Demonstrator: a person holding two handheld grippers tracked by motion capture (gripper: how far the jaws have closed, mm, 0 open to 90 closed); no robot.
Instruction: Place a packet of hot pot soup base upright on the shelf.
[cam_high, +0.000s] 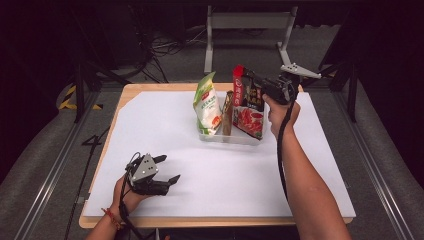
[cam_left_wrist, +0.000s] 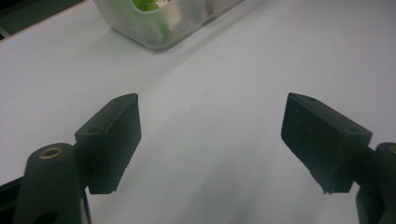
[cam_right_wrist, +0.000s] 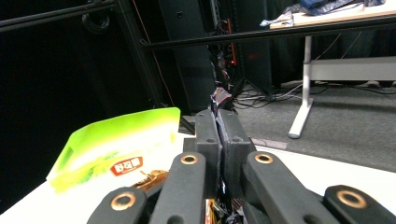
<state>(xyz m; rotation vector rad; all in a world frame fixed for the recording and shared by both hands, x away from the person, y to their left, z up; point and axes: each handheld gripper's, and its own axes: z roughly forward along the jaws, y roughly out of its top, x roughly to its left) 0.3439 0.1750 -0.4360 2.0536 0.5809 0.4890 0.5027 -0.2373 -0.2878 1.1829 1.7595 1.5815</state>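
The high view shows a white table (cam_high: 165, 125) with a clear plastic tray (cam_high: 235, 137) a little right of the centre of the frame. In the tray stand three packets side by side: a green and white packet (cam_high: 207, 102) at the left, a thin brown packet (cam_high: 228, 112) in the middle, and a red packet (cam_high: 248, 105) at the right. The right gripper (cam_high: 254, 82) comes in from the right, in the upper middle of the frame, and its jaws are closed on the upper edge of the red packet, whose lower part is inside the tray. The right gripper view confirms this: the two black jaws are pressed together with a thin dark red edge of the red packet (cam_right_wrist: 220, 98) between them, rising a little above the tips in the centre of the frame, and the green and white packet (cam_right_wrist: 116, 144) leans at the lower left. The left gripper (cam_high: 167, 169) lies low on the table in the lower left of the high view, well apart from the tray. In the left gripper view its jaws stand wide open over the bare white surface with nothing between them, and a corner of the tray (cam_left_wrist: 159, 28) shows at the upper edge of the frame.
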